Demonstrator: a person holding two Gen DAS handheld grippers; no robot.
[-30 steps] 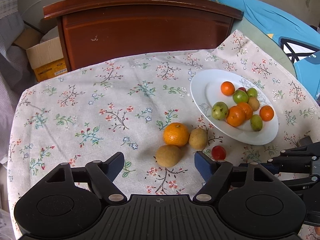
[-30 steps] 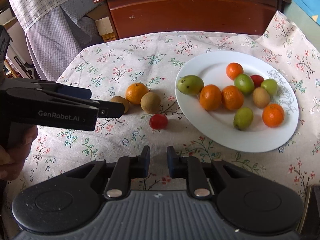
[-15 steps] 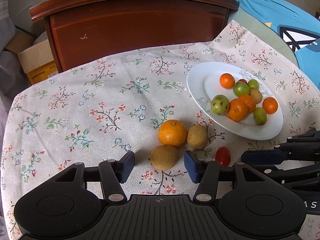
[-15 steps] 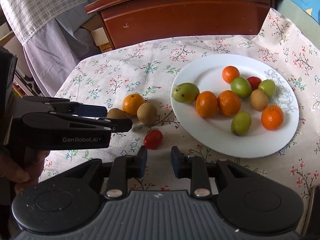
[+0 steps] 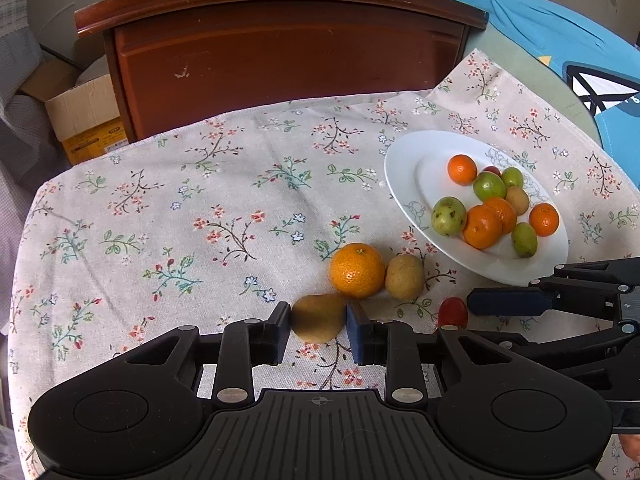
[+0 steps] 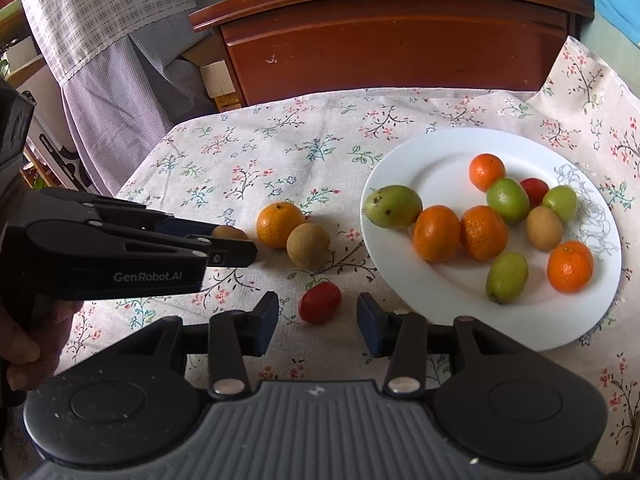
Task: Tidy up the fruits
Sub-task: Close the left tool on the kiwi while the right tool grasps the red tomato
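Floral cloth covers our desk (image 5: 168,216); the white plate (image 6: 424,160) holds fruit. Our left gripper (image 5: 318,330) has its fingers clenched on the brown kiwi (image 5: 318,318); our right gripper (image 6: 317,322) is released around the red tomato (image 6: 320,302).

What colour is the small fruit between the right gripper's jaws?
Red; the small fruit shows best in the right wrist view.

Probably home: floral tablecloth (image 5: 200,208), wooden headboard (image 5: 280,40)

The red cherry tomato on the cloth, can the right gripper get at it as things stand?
Probably yes. The right gripper is open, with the cherry tomato lying just ahead between its fingers and nothing between them. The left gripper is off to the side at the kiwi.
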